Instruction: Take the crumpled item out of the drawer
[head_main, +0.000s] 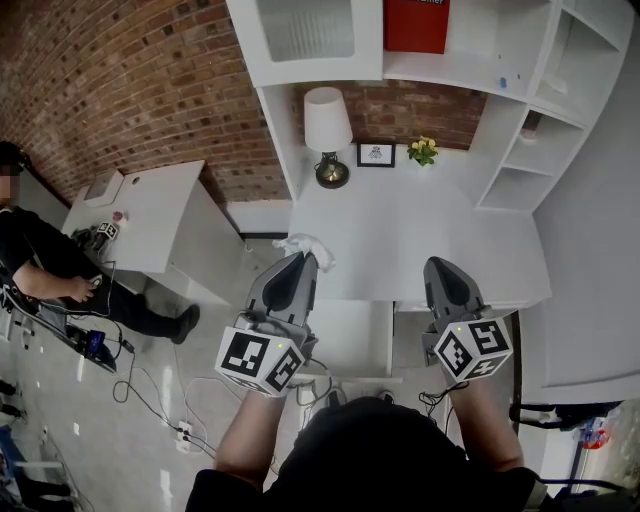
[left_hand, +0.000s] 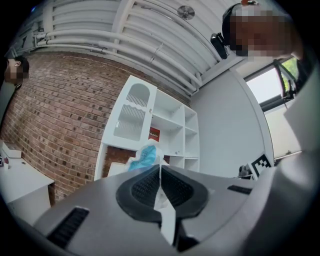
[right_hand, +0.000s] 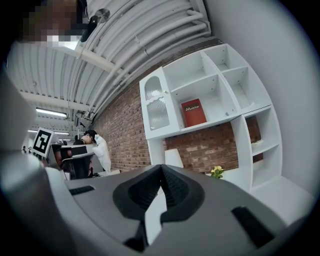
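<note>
Crumpled item (head_main: 300, 243) is out of the drawer (head_main: 350, 338), pinched tight in my left gripper (head_main: 304, 262) and sticking out past its tips by the counter's (head_main: 400, 225) front-left corner, while my right gripper (head_main: 441, 266) is closed on nothing.

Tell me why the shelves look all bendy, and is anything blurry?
Left gripper view: the wide lens bends the white shelf unit, corners go black, the window is washed out, and the crumpled item looks soft. Right gripper view: same bending. Head view: sharpest, edges bow a little.

The crumpled item (head_main: 303, 245) is white (part pale blue), the box (head_main: 416, 25) red, the wall (head_main: 120, 80) red-brown brick.
</note>
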